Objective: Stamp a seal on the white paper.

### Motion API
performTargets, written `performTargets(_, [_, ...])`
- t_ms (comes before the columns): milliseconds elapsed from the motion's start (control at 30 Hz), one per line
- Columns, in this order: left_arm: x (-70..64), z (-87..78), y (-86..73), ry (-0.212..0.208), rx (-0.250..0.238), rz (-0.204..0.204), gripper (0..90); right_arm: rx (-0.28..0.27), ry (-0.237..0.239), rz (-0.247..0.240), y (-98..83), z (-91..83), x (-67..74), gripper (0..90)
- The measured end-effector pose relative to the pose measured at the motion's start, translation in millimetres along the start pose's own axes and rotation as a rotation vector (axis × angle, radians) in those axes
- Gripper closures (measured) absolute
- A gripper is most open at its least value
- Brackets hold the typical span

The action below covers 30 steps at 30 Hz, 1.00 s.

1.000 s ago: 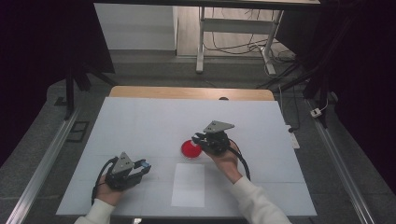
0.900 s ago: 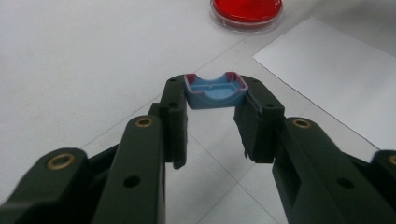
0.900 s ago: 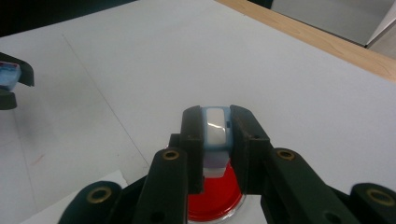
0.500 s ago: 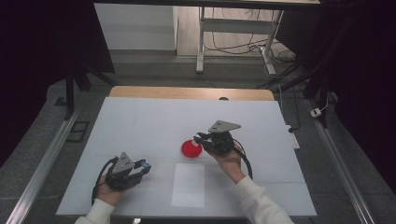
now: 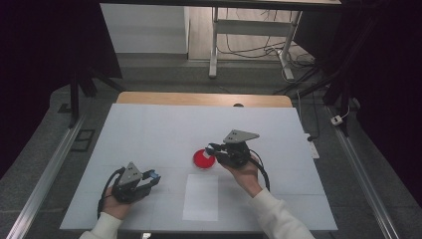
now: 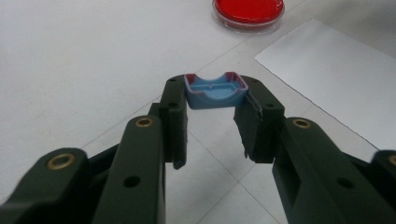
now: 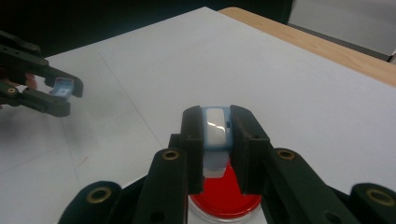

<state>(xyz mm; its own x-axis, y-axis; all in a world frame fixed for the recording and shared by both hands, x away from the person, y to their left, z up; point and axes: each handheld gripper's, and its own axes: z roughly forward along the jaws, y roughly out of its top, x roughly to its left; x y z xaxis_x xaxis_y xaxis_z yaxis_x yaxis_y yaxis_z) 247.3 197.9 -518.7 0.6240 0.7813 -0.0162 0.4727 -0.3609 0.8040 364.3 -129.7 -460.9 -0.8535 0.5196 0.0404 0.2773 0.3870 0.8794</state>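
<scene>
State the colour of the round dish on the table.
Red, in a clear round dish; clearest in the left gripper view.

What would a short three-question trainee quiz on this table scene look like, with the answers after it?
1. True or false: the left gripper is shut on a small blue cap.
2. What lies right under the right gripper in its own view? A: red dish; B: white paper sheet; C: wooden edge.
3. Fill in: the right gripper holds a white and blue ____.

Key: 1 true; 2 A; 3 piece, a small one whose kind is hard to tell.
</scene>
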Motion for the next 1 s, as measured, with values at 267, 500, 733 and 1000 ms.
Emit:
performTargets(267, [-0.6,0.3,0.2,0.001,0.004,0.003,64.6,-0.005,0.045,0.018,0.3,-5.0,5.3,75.2])
performTargets(500, [-0.4,0.1,0.2,0.000,0.002,0.004,64.6,-0.010,0.073,0.029,-3.1,-10.5,9.6,75.2])
performTargets(733, [-0.6,-0.5,0.1,0.000,-0.001,0.002,64.6,-0.003,0.112,0.043,-5.9,-16.8,14.6,75.2])
performTargets(1000, [-0.3,-0.9,0.0,-0.001,-0.002,0.002,64.6,0.011,0.127,0.031,-9.5,-19.3,20.7,75.1])
